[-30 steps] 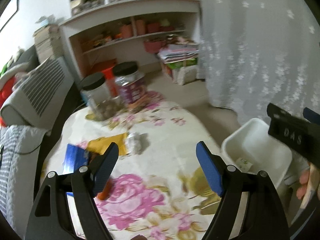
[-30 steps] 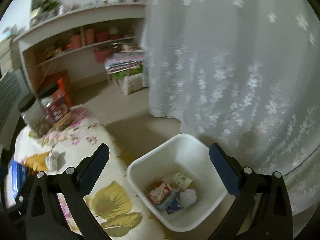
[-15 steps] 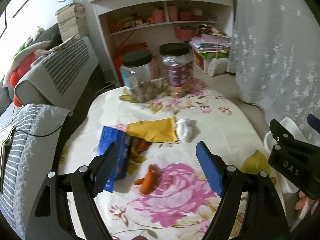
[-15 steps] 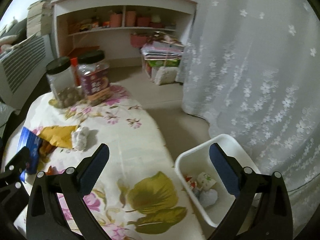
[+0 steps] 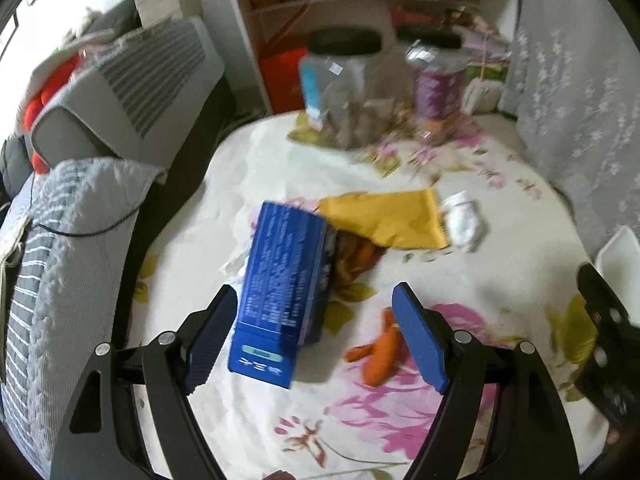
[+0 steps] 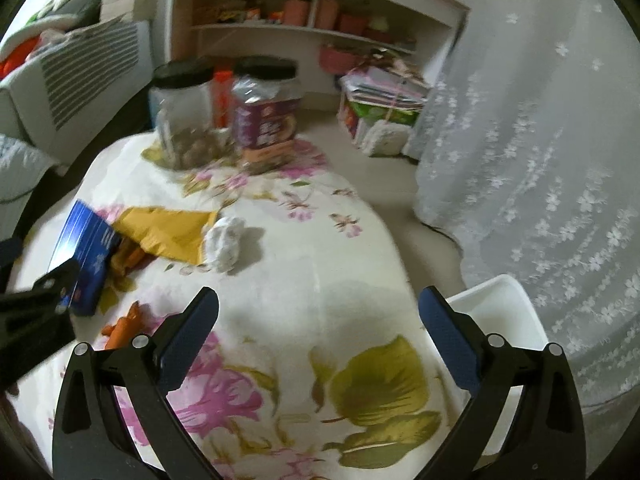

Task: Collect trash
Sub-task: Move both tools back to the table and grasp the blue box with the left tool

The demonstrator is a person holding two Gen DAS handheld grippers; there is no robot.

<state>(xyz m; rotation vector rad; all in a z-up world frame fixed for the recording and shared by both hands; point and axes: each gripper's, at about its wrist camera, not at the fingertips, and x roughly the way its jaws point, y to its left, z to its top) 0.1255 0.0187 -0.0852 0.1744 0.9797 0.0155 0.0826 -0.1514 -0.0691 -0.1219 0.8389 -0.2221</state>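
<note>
A blue carton (image 5: pixel 284 284) lies on the flowered table (image 5: pixel 400 172), with its near end between the open fingers of my left gripper (image 5: pixel 316 340). Orange peel pieces (image 5: pixel 378 354) lie just right of the carton. A yellow envelope (image 5: pixel 388 220) and a crumpled white tissue (image 5: pixel 462 222) lie farther back. My right gripper (image 6: pixel 318 334) is open and empty above the table's right part; in its view I see the carton (image 6: pixel 86 248), the envelope (image 6: pixel 168 232), the tissue (image 6: pixel 224 242) and the peel (image 6: pixel 122 326). The white bin (image 6: pixel 502 312) stands off the table's right edge.
Two black-lidded jars (image 6: pixel 228 112) stand at the table's far end. A grey sofa with a striped cushion (image 5: pixel 132 80) runs along the left. A shelf unit (image 6: pixel 312 12) and a lace curtain (image 6: pixel 540 120) stand behind and to the right.
Both grippers have swung left, away from the bin and over the table. My left gripper has closed in on the blue carton, which now sits between its fingers.
</note>
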